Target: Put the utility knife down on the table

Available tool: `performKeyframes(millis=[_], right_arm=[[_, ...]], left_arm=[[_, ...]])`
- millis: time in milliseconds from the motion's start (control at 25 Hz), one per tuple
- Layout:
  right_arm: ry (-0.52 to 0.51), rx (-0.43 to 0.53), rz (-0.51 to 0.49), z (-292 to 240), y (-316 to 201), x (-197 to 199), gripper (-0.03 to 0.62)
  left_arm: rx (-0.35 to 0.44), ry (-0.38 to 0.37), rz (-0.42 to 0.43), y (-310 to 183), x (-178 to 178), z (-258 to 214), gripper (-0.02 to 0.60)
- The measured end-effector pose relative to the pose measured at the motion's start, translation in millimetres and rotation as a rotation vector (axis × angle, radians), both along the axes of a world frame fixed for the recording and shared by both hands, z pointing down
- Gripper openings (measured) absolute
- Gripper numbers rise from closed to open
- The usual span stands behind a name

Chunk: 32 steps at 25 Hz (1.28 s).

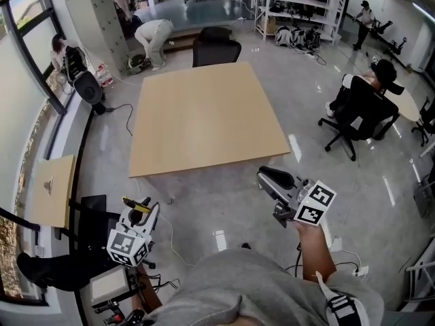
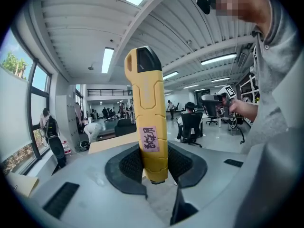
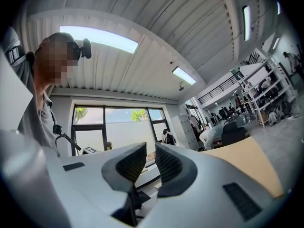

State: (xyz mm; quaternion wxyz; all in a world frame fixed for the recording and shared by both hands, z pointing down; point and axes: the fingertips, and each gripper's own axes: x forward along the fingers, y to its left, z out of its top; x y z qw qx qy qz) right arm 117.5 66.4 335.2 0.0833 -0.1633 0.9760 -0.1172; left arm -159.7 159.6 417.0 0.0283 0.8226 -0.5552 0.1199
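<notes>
Left claw (image 2: 154, 164) clenches the yellow utility knife (image 2: 146, 103) by its lower end, standing it upright, likely a steady hold for carrying. The knife hangs short of the table's (image 1: 204, 114) near left corner, not yet set down. Right claw (image 3: 145, 161), jaws slightly parted and empty, hovers off the near right corner.
</notes>
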Motion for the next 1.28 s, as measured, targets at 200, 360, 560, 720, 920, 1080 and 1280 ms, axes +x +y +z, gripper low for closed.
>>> performKeyframes(millis=[200,360,560,720,920,1080,1280], right_arm=[[-0.019,-0.006,-0.012,4.4,-48.5,39.8,0.063],[-0.022,-0.014,-0.025,8.9,-69.6,59.8,0.061],[-0.032,-0.038,-0.017,16.6,-90.2,79.5,0.063],[-0.038,-0.068,-0.023,26.4,-104.0,81.9,0.063],[-0.035,-0.087,-0.005,34.8,-127.1,75.3,0.063],[-0.025,-0.082,0.015,29.0,-143.2,60.8,0.063],[0.005,-0.052,0.051,20.7,-170.7,35.5,0.063]], left_arm=[[0.000,-0.028,-0.006,-45.0,43.9,-4.8,0.107],[-0.004,-0.032,-0.013,-65.3,65.9,-5.0,0.107],[-0.034,-0.045,-0.011,-79.5,83.4,-2.8,0.107],[-0.055,-0.053,-0.008,-96.1,87.5,-0.2,0.107],[-0.064,-0.052,0.023,-124.4,83.3,6.2,0.107],[-0.063,-0.043,0.044,-150.3,67.8,5.6,0.107],[-0.024,-0.028,0.081,-188.2,41.4,-1.0,0.107]])
